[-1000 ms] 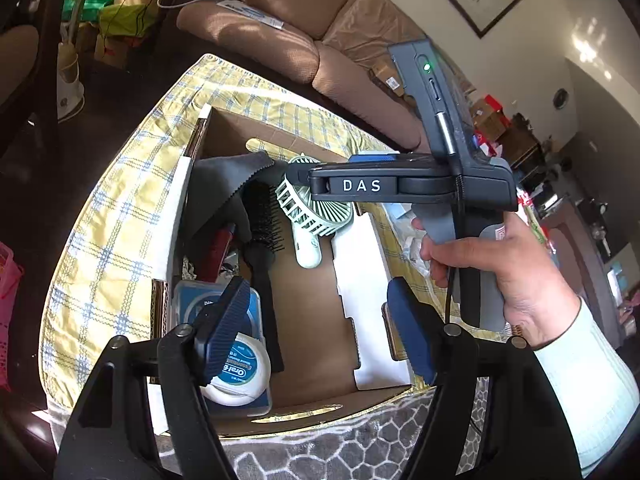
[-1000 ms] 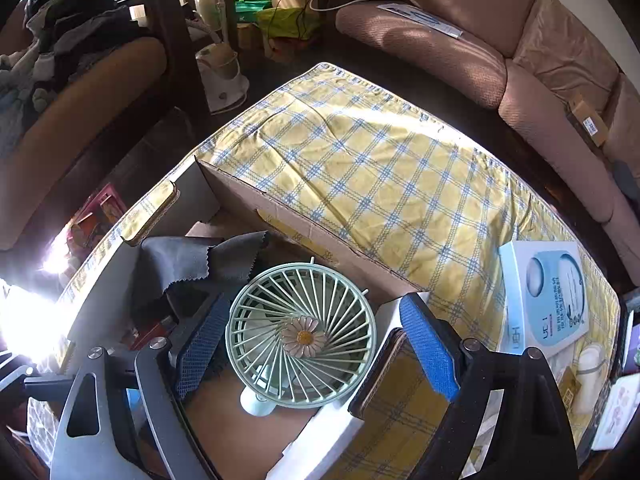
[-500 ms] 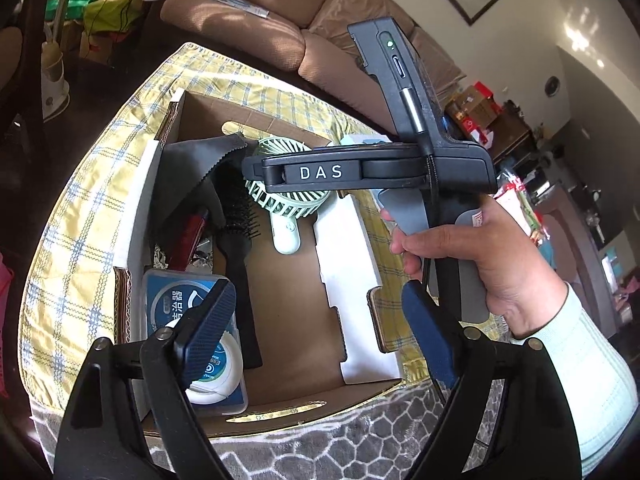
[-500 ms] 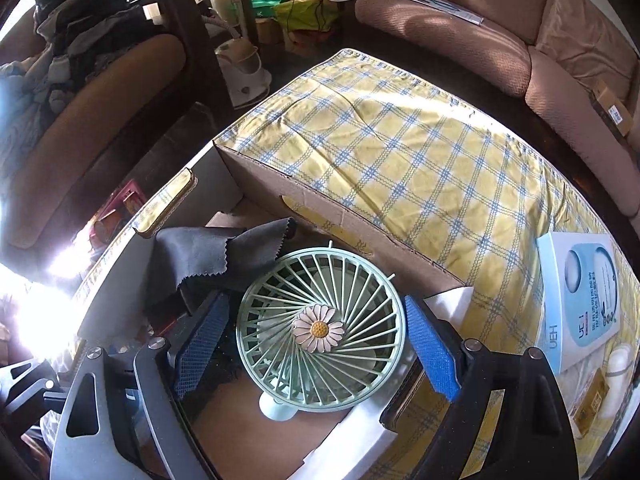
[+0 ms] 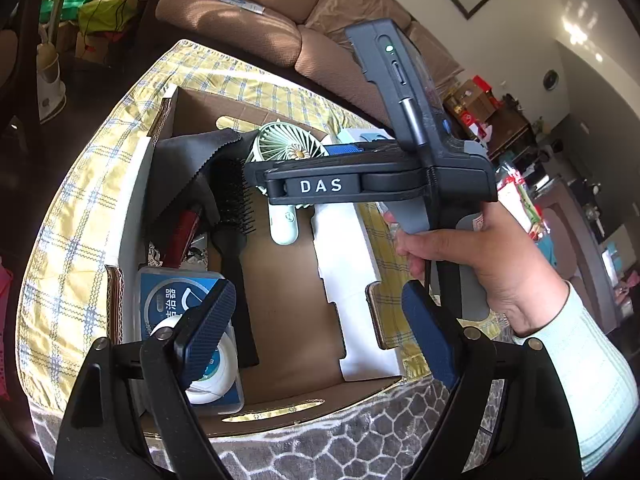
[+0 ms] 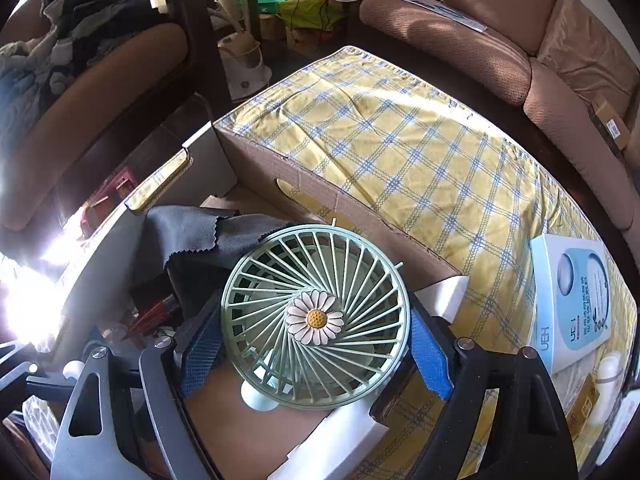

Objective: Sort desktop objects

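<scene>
Straddling the fan [image 6: 316,320] in the box [image 6: 360,216], the right hand-held gripper [image 6: 312,344] has pads beside the rim; contact is unclear. Next: lift clear. The left hand-held gripper [image 5: 316,336], at 6 o'clock, hangs released.

Black tongs [image 5: 316,320] with ribbed blue pads [image 5: 208,320], silver screws, white "DAS" lettering, pale ribbed sleeve [image 5: 592,364]

Green fan [image 6: 316,320] between right gripper [image 6: 316,350] jaws — touching
</scene>
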`<control>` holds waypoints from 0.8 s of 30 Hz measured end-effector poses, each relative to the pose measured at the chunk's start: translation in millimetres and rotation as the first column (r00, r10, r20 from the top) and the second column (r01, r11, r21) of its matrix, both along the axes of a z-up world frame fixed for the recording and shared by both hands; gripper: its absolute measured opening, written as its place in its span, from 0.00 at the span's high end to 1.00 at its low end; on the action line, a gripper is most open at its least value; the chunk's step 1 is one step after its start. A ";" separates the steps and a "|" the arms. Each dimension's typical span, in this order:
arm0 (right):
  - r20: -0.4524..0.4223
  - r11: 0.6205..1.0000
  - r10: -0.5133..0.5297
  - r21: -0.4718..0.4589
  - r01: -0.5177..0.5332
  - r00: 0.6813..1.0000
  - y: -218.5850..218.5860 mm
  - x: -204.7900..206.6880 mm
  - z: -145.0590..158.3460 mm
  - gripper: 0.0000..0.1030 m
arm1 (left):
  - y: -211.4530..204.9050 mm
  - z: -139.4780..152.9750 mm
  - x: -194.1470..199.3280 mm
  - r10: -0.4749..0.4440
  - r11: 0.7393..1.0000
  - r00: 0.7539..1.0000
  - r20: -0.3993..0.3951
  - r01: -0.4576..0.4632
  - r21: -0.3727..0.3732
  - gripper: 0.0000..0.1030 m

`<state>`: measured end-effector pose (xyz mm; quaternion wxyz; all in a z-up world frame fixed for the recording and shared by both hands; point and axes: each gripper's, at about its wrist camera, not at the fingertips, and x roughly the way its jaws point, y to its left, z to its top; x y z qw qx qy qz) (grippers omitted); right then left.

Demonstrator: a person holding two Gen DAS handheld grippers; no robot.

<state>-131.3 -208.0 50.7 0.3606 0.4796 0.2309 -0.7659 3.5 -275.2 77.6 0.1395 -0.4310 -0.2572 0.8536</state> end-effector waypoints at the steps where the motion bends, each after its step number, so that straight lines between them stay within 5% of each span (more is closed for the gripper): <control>1: 0.002 1.000 -0.010 -0.025 0.010 1.000 3.5 0.2 6.2 0.17 | -0.3 0.5 0.2 -0.002 1.000 1.000 0.000 0.002 0.000 0.20; 12: 0.009 0.989 0.058 -0.135 -0.056 0.998 39.0 52.8 65.6 0.17 | -42.4 32.4 19.0 0.075 0.997 0.995 -0.065 -0.072 0.038 0.21; 19: -0.069 0.987 0.156 -0.020 -0.157 0.985 31.7 83.5 78.6 0.17 | -68.5 41.5 29.2 0.113 0.991 0.990 -0.082 -0.107 0.076 0.21; 21: -0.076 0.986 0.163 -0.027 -0.165 0.984 35.4 92.2 86.3 0.17 | -72.3 40.2 29.9 0.110 0.988 0.990 -0.084 -0.099 0.117 0.21; 24: -0.085 0.981 0.175 -0.074 -0.181 0.981 47.6 106.2 98.5 0.17 | -78.1 31.9 29.0 0.083 0.952 0.992 -0.090 -0.052 0.301 0.21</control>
